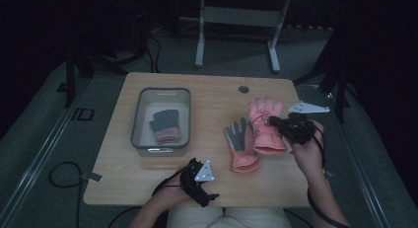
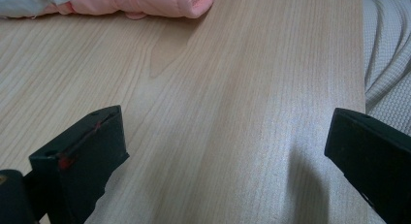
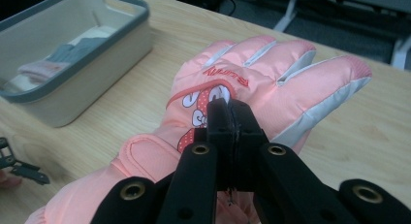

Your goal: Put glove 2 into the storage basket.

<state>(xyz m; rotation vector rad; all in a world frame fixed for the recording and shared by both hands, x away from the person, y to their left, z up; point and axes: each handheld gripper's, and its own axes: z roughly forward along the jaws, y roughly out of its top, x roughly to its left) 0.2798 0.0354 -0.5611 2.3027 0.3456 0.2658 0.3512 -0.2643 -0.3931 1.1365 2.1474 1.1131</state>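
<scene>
At the near edge of the wooden counter (image 1: 148, 183), the left gripper (image 1: 199, 186) rests low in the person's left hand, its jaws standing wide apart with bare wood between them. In the left gripper view, the cuff end of a pink glove lies at the far side of that stretch of wood, well apart from the jaws.

Farther in and to the right, the right gripper (image 1: 276, 122) is held above the counter in the person's right hand (image 1: 308, 151). Its jaws are pressed together, clamped on the back of a pink ski glove (image 3: 252, 83), pinching the fabric beside the spotted cartoon patch. This glove lies back-up, fingers pointing away from the person, its cuff nearest the hand.

Just beside it on the left lies a second pink glove (image 1: 241, 144), palm-up, showing a grey palm and grey fingers; the two gloves touch or nearly touch along their sides.

Farther left on the counter stands a pale bin with a grey rim (image 1: 143, 97). Inside it lies a dark grey glove with a pink cuff (image 1: 165, 124), resting on the bottom.

Beyond the counter, the legs of a light metal frame (image 1: 199, 45) stand on the floor.
</scene>
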